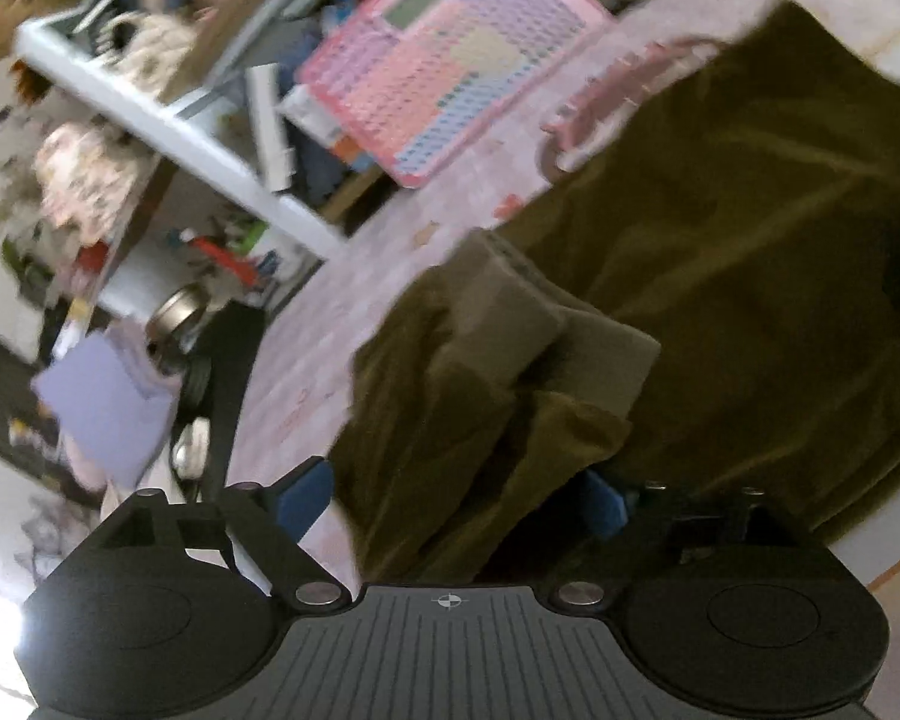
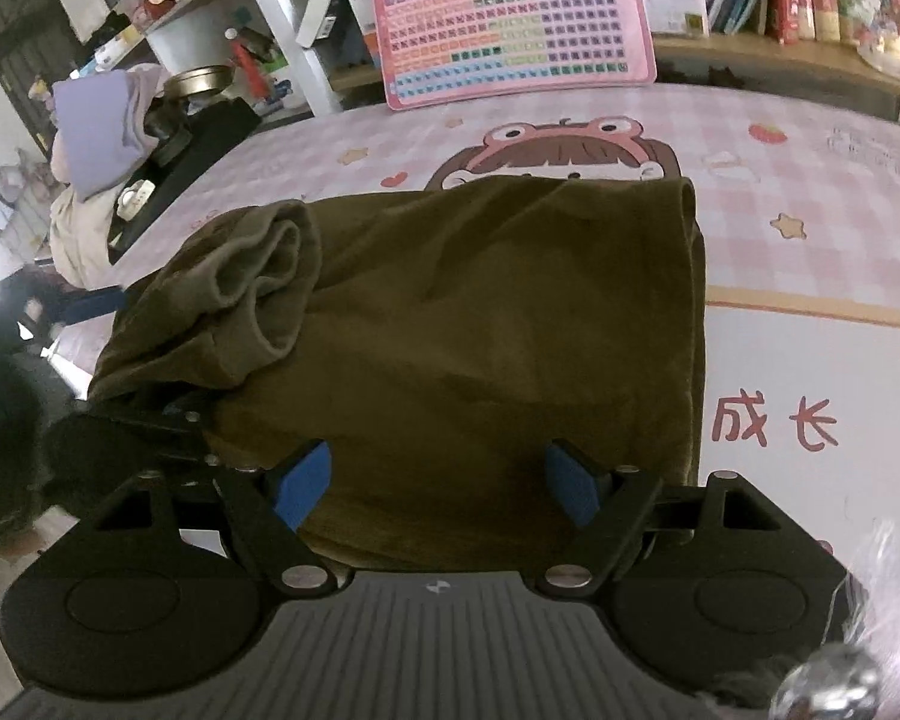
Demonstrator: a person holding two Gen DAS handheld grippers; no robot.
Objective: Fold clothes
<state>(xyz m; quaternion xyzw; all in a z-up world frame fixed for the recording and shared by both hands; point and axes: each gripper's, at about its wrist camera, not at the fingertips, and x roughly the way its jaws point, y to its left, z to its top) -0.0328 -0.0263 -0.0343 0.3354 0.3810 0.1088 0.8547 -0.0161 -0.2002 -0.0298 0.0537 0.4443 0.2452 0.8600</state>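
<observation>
Although the olive-green cotton garment (image 2: 450, 324) already lies as a doubled rectangle on the pink checked cartoon-print sheet (image 2: 780, 180), its left end is not flat. To the left of the garment's middle, a bunched sleeve or cuff (image 2: 258, 288) is rolled up on top, and the left gripper (image 1: 450, 498) has its blue pads spread wide with that bunched cloth between them, not pinched. Over the garment's near edge, the right gripper (image 2: 435, 483) hangs with its jaws apart, holding nothing. I judge the fold partly made: the bunched end wants tucking or smoothing, and perhaps a further fold across the garment's middle.
</observation>
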